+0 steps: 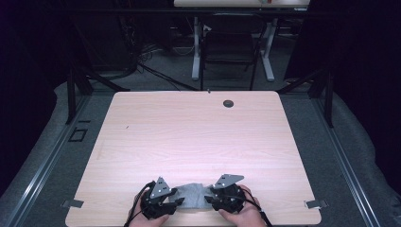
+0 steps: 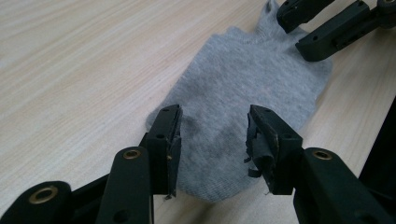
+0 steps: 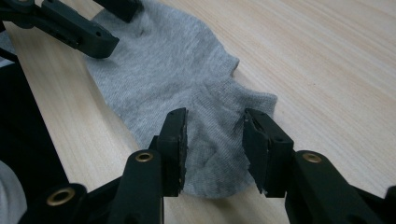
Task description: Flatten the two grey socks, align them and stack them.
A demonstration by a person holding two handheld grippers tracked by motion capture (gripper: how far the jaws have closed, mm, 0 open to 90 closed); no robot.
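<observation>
Two grippers we hold low at near table edge, facing each other. Left gripper (image 2: 212, 140) jaws spread, nothing pinched, grey sock (image 2: 243, 98) flat beneath gap. Right gripper (image 3: 212, 140) jaws likewise apart, over sock's other end, pads clear of fabric. Sock lies flat on wooden table (image 1: 189, 132), stretched between both grippers, close to our edge. Our hands (image 1: 239, 215) enter from bottom of high view. Cable hole (image 1: 228, 103) sits near far edge; chair (image 1: 230, 45) stands beyond table.
</observation>
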